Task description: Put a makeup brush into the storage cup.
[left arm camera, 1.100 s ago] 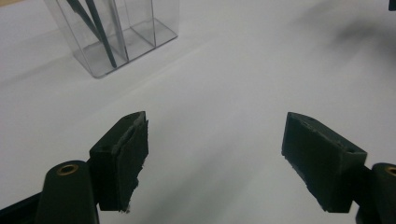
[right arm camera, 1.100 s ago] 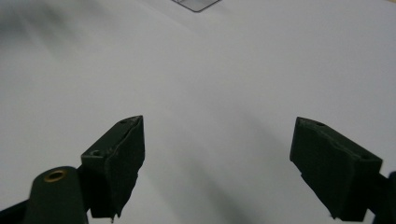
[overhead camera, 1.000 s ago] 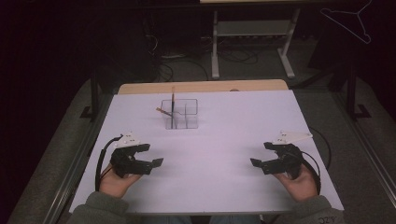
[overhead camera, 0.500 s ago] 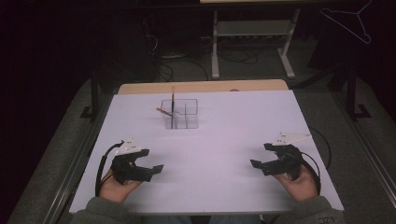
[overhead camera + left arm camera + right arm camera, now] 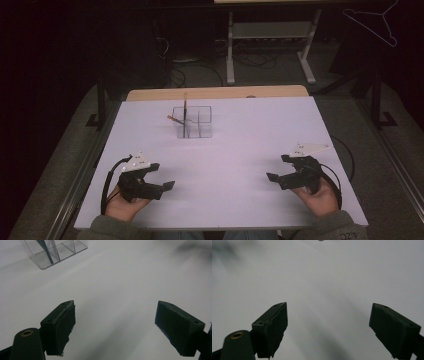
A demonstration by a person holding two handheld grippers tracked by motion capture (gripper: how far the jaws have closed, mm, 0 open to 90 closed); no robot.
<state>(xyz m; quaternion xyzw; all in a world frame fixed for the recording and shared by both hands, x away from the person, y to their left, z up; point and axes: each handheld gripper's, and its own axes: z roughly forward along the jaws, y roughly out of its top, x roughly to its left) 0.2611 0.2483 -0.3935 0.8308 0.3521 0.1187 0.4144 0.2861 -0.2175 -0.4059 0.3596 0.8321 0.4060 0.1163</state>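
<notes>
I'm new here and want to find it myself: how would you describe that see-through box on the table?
Start from the big white table and look toward its far edge, left of the middle. There stands a clear plastic organizer, split into compartments, away from both hands. It is the one transparent thing there, with two thin sticks poking out of its left side, one upright, one leaning.

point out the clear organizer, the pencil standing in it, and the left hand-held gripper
clear organizer (image 5: 200, 131), high view, on its front right compartment wall
pencil (image 5: 185, 105), high view, on the upright shaft above the rim
left hand-held gripper (image 5: 115, 327), left gripper view, midway between its two open jaw tips
</notes>
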